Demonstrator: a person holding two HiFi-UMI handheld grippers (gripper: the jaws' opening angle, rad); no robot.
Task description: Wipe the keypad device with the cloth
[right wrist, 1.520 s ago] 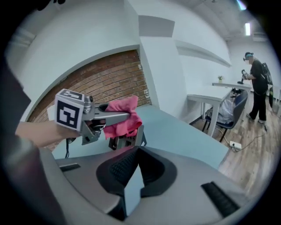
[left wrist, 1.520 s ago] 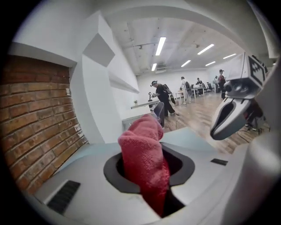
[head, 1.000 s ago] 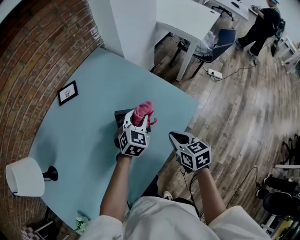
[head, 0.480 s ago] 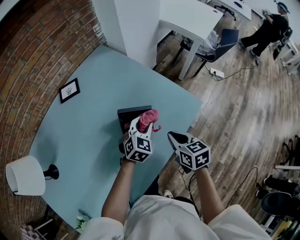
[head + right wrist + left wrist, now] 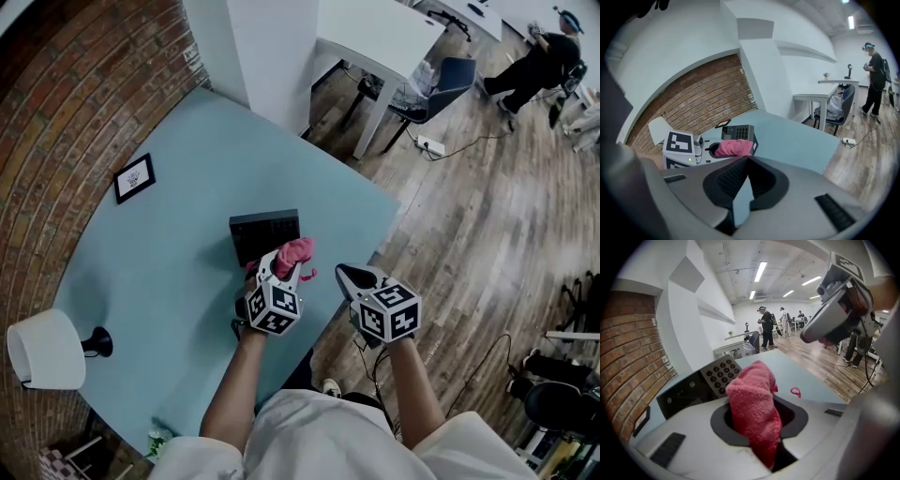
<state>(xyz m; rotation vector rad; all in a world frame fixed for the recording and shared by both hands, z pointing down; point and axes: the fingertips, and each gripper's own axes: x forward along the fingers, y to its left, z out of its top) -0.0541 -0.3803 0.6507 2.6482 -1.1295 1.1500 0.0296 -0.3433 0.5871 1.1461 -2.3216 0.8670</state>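
The black keypad device [image 5: 264,234] lies on the light blue table [image 5: 169,262] near its front edge. My left gripper [image 5: 281,264] is shut on a pink cloth [image 5: 293,253], which hangs at the device's near right corner. In the left gripper view the cloth [image 5: 754,413] fills the jaws, and the keypad device's round buttons [image 5: 719,373] show just beyond it. My right gripper [image 5: 349,275] hovers right of the left one, past the table edge, shut with nothing in it. The right gripper view shows the keypad device [image 5: 738,131], the cloth [image 5: 733,147] and my right gripper [image 5: 746,161].
A white lamp [image 5: 42,349] stands at the table's near left. A small framed picture [image 5: 134,178] lies at the far left by the brick wall. Beyond the table are a white desk [image 5: 375,33], a blue chair [image 5: 441,80] and a person [image 5: 539,56] on the wooden floor.
My left gripper has drawn the cloth back toward me, from on top of the keypad device to its near edge, uncovering the device. The right gripper has hardly moved.
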